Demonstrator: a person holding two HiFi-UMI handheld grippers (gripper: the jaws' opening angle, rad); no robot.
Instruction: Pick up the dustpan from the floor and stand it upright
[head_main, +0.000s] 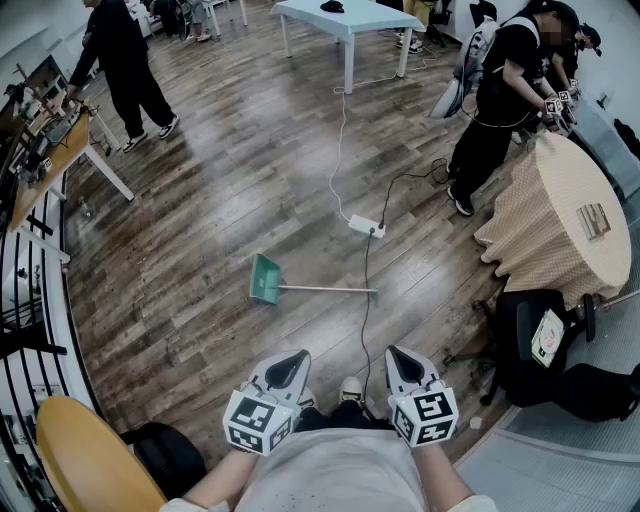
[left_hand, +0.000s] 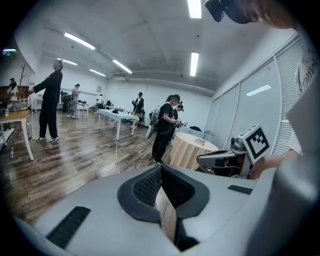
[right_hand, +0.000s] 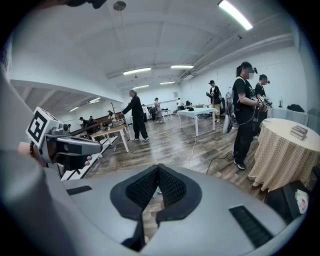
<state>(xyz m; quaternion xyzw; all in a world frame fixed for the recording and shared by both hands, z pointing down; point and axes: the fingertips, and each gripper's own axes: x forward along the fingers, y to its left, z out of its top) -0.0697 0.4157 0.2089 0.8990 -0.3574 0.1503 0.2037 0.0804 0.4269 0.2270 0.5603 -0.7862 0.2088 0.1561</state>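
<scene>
The green dustpan (head_main: 266, 279) lies flat on the wooden floor (head_main: 200, 220), well apart from both tongs and ahead of them. Its pan is toward the left and its long thin handle (head_main: 330, 289) runs off to the right. The far end of the handle crosses or touches a dark cable (head_main: 366, 262) that leads from a white power strip (head_main: 366, 226) further out on the floor. The left tongs (head_main: 295, 358) and right tongs (head_main: 395, 353) are held side by side close to the person's body, both angled down toward the floor. The pan sits forward and a little left of the left tongs, and the handle's end lies roughly in line with the gap between the two. In the left gripper view the left tongs (left_hand: 161, 167) are pressed together at the tips with nothing between the ribbed pads. The right gripper view shows the right tongs (right_hand: 158, 167) pressed together the same way, also empty. A pale green sliver showing below those pads may be the dustpan, though it is too small to be sure.
</scene>
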